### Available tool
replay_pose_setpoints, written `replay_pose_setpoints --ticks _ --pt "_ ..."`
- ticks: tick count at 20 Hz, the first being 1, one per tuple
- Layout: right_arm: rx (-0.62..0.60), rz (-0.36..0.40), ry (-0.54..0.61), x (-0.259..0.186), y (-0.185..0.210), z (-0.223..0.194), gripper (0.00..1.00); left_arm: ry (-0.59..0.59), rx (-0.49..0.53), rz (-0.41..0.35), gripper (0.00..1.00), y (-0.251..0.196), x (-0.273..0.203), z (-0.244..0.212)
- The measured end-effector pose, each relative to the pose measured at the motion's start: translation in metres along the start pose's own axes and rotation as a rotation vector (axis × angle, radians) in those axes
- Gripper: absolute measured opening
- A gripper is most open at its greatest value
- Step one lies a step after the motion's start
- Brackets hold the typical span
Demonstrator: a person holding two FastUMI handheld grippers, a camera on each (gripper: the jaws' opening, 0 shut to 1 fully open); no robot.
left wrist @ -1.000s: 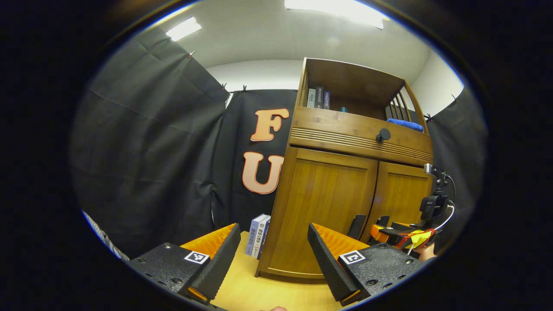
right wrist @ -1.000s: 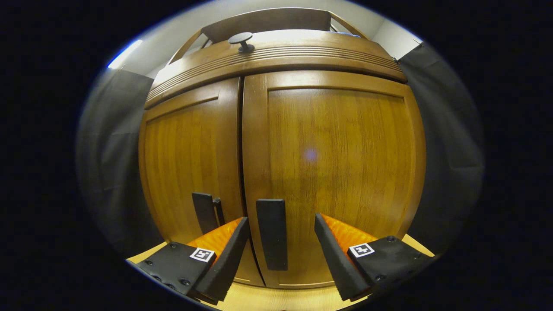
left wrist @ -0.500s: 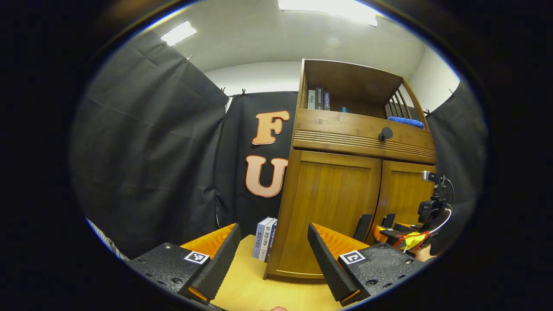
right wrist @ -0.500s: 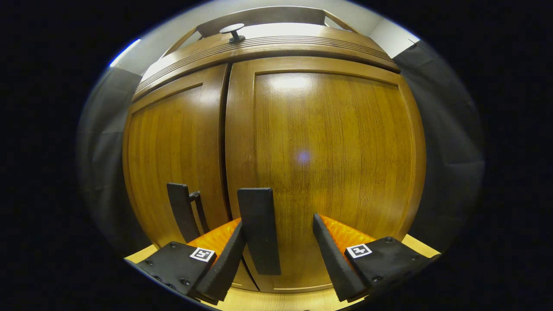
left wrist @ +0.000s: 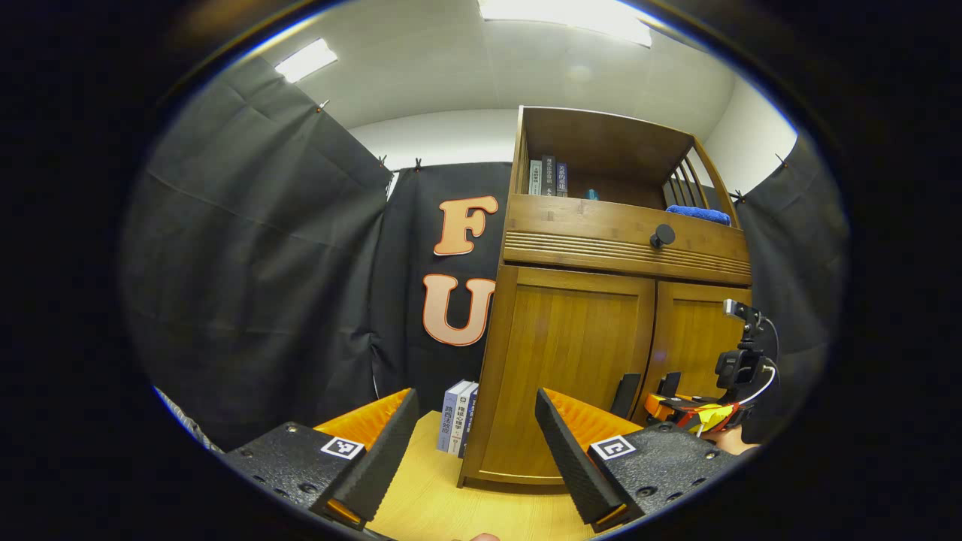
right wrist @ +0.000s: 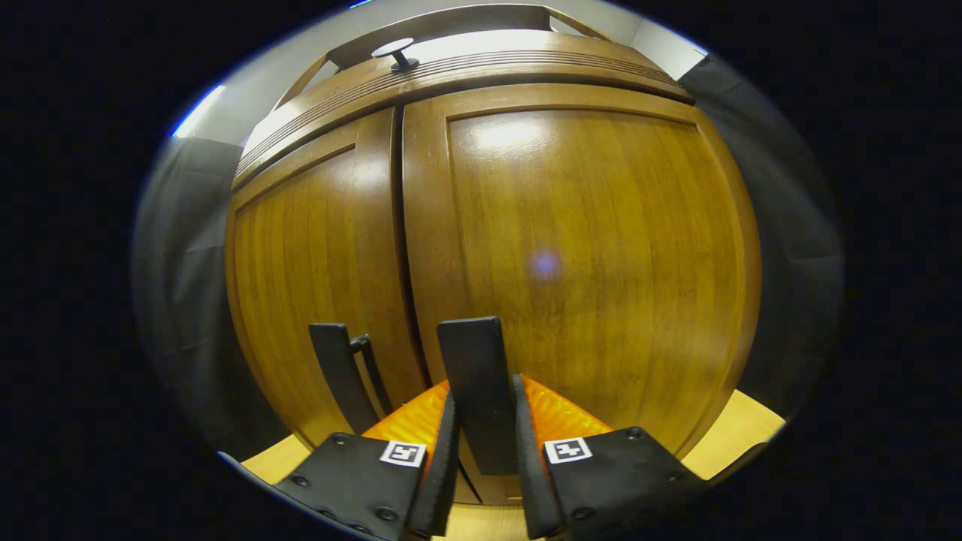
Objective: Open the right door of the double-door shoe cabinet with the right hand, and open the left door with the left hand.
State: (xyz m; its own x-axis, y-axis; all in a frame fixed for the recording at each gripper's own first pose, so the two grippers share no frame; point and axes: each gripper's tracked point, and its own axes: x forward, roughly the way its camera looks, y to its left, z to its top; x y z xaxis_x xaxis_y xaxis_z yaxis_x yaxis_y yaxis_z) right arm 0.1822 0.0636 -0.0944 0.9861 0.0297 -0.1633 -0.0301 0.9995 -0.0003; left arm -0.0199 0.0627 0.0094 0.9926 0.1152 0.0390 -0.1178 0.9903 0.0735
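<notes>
In the right gripper view we are finding the right gripper [right wrist: 485, 458] closed on the right door handle [right wrist: 479, 391], a flat dark vertical bar, with a finger pressing on each side of its lower half. We are judging this bar to be rigid and smooth, so the hold may slip if the pull goes sideways; it looks the proper place to grip, as it stands at the door's free edge by the centre seam, far from the hinge. The right door [right wrist: 586, 255] is looking like a stiff glossy wooden panel, probably of moderate weight, which should swing rather than flex. Just beside it, the left door handle [right wrist: 342, 376] is standing free on the left door [right wrist: 301, 263]. Both doors are reading as shut. In the left gripper view the left gripper [left wrist: 477, 443] is hanging open with nothing between its fingers, well short of the shoe cabinet [left wrist: 601, 330] on the pale wooden surface [left wrist: 428, 503]. We are noting some books [left wrist: 455, 415] upright by the cabinet's left side. The hinges, any catch and the cabinet's contents are hidden from us, and the bottom ends of both handles are covered by the gripper fingers.
</notes>
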Motion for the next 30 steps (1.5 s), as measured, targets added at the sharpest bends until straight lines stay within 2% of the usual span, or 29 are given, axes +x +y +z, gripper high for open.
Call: replay_pose_setpoints --ticks 1,4,5,9,10,11,13,14,15,16,17,18,19,23,24,25,30 --pt "-0.016 0.005 0.001 0.002 0.001 -0.001 0.38 0.004 0.002 0.002 0.92 0.001 -0.001 -0.001" --pt "-0.040 0.002 -0.007 0.001 0.000 -0.002 0.31 0.006 0.001 -0.002 0.92 0.000 -0.005 -0.002" --pt "-0.054 -0.002 -0.001 -0.002 -0.001 -0.003 0.36 0.003 0.002 0.001 0.92 0.001 -0.006 -0.001" --pt "-0.047 0.014 0.014 -0.001 -0.001 -0.005 0.36 0.007 -0.002 0.002 0.92 0.001 -0.012 -0.002" --pt "-0.041 0.018 0.021 -0.004 -0.001 -0.005 0.27 0.009 -0.002 0.001 0.92 0.000 -0.014 -0.002" --pt "-0.030 0.023 0.020 -0.010 0.000 -0.005 0.31 0.008 -0.001 0.001 0.92 0.001 -0.014 -0.002" --pt "-0.016 0.035 0.016 -0.022 0.000 -0.005 0.31 0.010 0.000 0.002 0.92 0.000 -0.014 -0.002" --pt "-0.017 0.041 0.018 -0.028 -0.001 -0.006 0.36 0.014 -0.001 -0.004 0.92 -0.001 -0.014 -0.003" --pt "-0.015 0.048 0.022 -0.034 -0.002 -0.007 0.36 0.019 0.000 -0.008 0.92 -0.003 -0.014 -0.004" --pt "-0.009 0.056 0.023 -0.035 -0.001 -0.005 0.31 0.018 0.001 -0.009 0.92 -0.004 -0.014 -0.004" --pt "-0.002 0.061 0.023 -0.042 -0.001 -0.004 0.31 0.015 0.001 -0.010 0.92 -0.005 -0.015 -0.005" --pt "0.004 0.065 0.021 -0.052 -0.003 -0.004 0.36 0.013 -0.002 -0.014 0.92 -0.007 -0.016 -0.005" --pt "0.003 0.071 0.020 -0.057 -0.004 -0.003 0.31 0.015 -0.003 -0.017 0.92 -0.009 -0.015 -0.007" --pt "0.011 0.081 0.022 -0.092 -0.016 -0.005 0.31 0.039 0.010 -0.027 0.92 -0.016 -0.016 -0.020" --pt "0.013 0.080 0.019 -0.099 -0.018 -0.005 0.27 0.041 0.013 -0.028 0.91 -0.018 -0.016 -0.021" --pt "0.015 0.077 0.013 -0.106 -0.022 -0.005 0.31 0.040 0.010 -0.029 0.92 -0.020 -0.017 -0.022" --pt "0.022 0.067 -0.009 -0.142 -0.042 -0.004 0.27 0.042 -0.015 -0.060 0.92 -0.036 -0.015 -0.025"
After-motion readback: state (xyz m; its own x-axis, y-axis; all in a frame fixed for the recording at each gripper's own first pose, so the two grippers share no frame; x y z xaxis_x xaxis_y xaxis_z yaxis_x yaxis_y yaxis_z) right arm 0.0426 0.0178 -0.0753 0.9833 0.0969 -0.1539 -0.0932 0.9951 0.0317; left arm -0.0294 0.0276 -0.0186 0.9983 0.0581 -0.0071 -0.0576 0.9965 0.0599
